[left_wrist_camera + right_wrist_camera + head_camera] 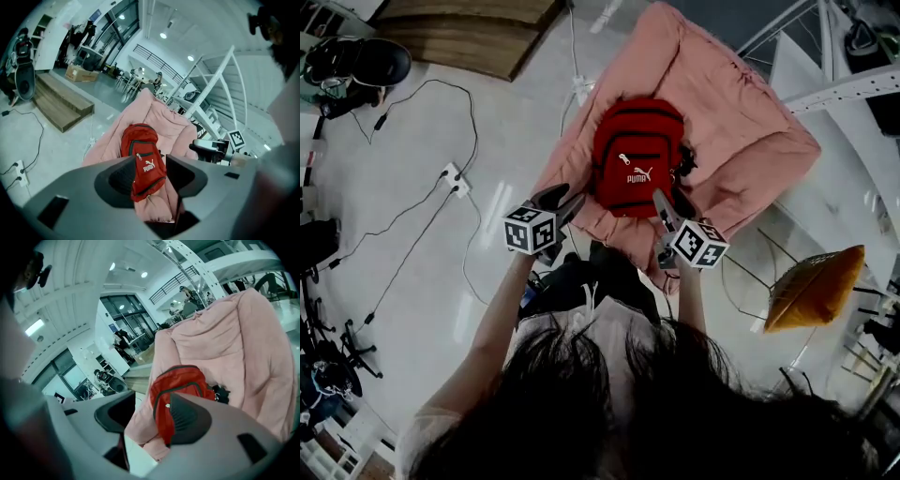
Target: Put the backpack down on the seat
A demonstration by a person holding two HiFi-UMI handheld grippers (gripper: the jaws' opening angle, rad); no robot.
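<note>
A red backpack point(637, 155) lies flat on the pink padded seat point(741, 122), front pocket up. My left gripper point(562, 202) hovers just off the seat's near left edge, jaws spread, nothing between them. My right gripper point(672, 208) hangs by the backpack's near right corner, also open and empty. In the left gripper view the backpack point(143, 154) shows beyond the gap of the open left gripper point(150, 176), resting on the seat point(164, 117). The right gripper view shows the backpack point(180, 380) on the seat point(234, 343), past the open right gripper point(150, 413).
A yellow cushion point(811, 286) on a wire chair stands to the right of the seat. White stair rails point(844, 84) run behind it. A power strip point(455, 178) and cables lie on the floor at left, and a wooden platform point(469, 28) sits at the far left.
</note>
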